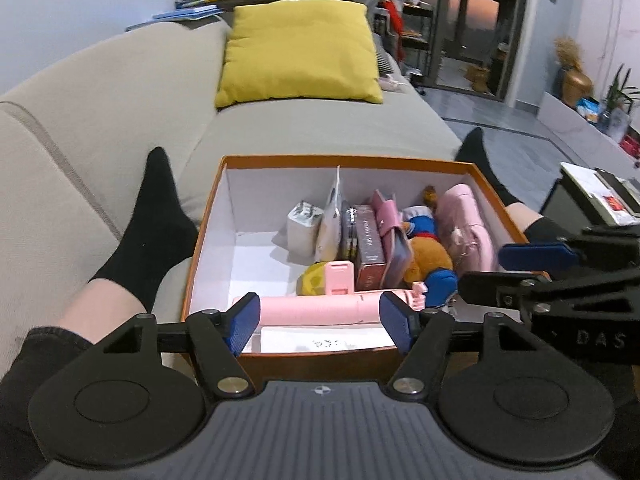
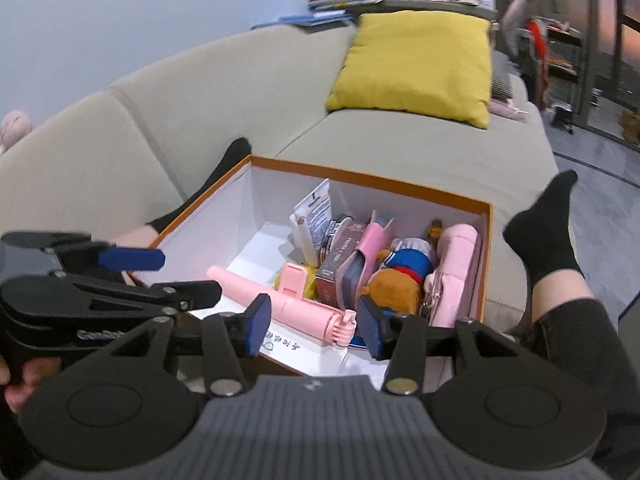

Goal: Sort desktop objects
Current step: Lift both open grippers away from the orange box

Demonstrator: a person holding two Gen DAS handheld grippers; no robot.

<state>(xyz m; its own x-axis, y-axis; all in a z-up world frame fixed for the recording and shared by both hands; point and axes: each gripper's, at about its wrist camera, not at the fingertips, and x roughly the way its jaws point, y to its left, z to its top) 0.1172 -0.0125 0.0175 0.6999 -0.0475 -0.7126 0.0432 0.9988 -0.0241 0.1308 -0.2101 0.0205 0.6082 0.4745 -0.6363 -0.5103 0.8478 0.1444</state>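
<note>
an orange cardboard box with a white lining (image 1: 208, 216) is resting on a beige sofa (image 1: 120, 92). a pink plastic folding stick (image 1: 320, 308) is lying inside, below and between the pads of the left gripper (image 1: 320, 320), whose jaws are standing wide apart, gripping nothing. the right gripper (image 2: 314, 326) is hovering over the stick's ridged end, jaws apart, pads clear.

A beige fabric sofa (image 1: 320, 128) carries an orange-rimmed white cardboard box (image 1: 208, 216) near and a yellow cushion (image 1: 300, 48) far behind.
</note>
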